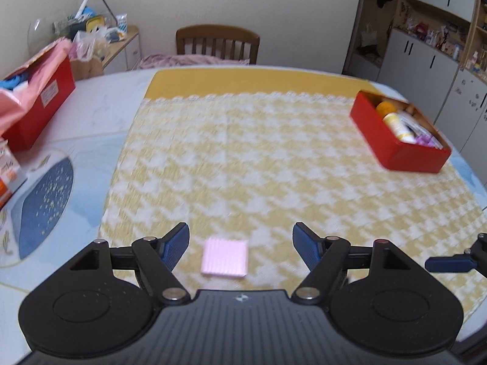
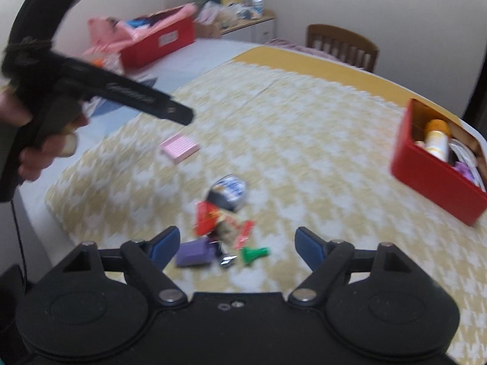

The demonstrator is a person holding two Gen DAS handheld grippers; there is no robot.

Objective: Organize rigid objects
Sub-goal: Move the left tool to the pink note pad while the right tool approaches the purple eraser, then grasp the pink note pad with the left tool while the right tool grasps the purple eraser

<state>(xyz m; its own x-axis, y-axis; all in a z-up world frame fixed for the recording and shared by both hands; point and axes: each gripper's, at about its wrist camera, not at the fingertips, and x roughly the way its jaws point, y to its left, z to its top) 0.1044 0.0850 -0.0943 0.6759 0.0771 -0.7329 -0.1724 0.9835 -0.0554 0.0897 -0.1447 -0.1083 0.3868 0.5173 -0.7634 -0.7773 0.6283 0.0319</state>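
Note:
A pink ribbed pad [image 1: 224,258] lies flat on the yellow checked cloth [image 1: 243,158], just below and between the fingers of my left gripper [image 1: 242,243], which is open and holds nothing. In the right wrist view my right gripper [image 2: 237,240] is open above a small pile: a purple block [image 2: 193,254], a green piece [image 2: 254,254], red packets [image 2: 207,219] and a round blue-and-white tin [image 2: 228,191]. None of these is gripped. The pink pad [image 2: 179,147] sits further left. A red box [image 2: 432,182] with bottles stands at the right.
The red box [image 1: 386,143] is at the cloth's far right. A larger red box [image 1: 39,103] with pink cloth sits far left, and a wooden chair [image 1: 217,41] stands behind the table. A hand [image 2: 39,155] holds the left gripper [image 2: 182,117]. A cupboard stands at the right.

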